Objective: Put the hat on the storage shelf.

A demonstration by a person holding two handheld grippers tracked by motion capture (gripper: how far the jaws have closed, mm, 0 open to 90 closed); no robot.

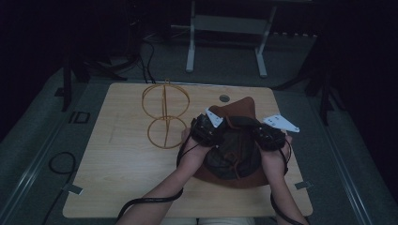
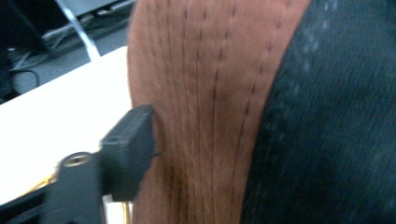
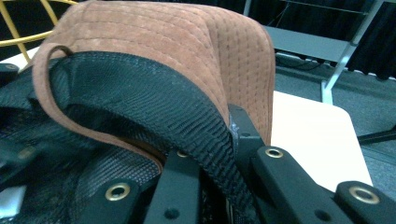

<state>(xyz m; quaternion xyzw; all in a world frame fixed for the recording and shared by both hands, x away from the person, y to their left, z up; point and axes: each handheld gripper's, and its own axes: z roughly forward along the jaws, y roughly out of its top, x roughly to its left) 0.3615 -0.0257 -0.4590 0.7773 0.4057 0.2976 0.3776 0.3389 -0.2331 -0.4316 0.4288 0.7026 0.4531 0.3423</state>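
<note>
One stitched brown suede hat (image 3: 187, 51), black mesh lining (image 3: 140, 100)

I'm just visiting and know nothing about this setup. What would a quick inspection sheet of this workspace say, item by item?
Surface: pale wooden table, round hole near its far edge.
Job's things: brown suede hat with dark mesh crown, upside down between both hands, brim curled up.
Clutter: gold wire stand with two hoops, left of the hat.
Grippers: left gripper at the hat's left brim, one jaw against the suede, grip unclear; right gripper shut on the right brim.
Cables: black cables trail from both grippers off the near edge; more lie on the floor.
Surroundings: dark room, grey floor, white metal frame behind.
</note>
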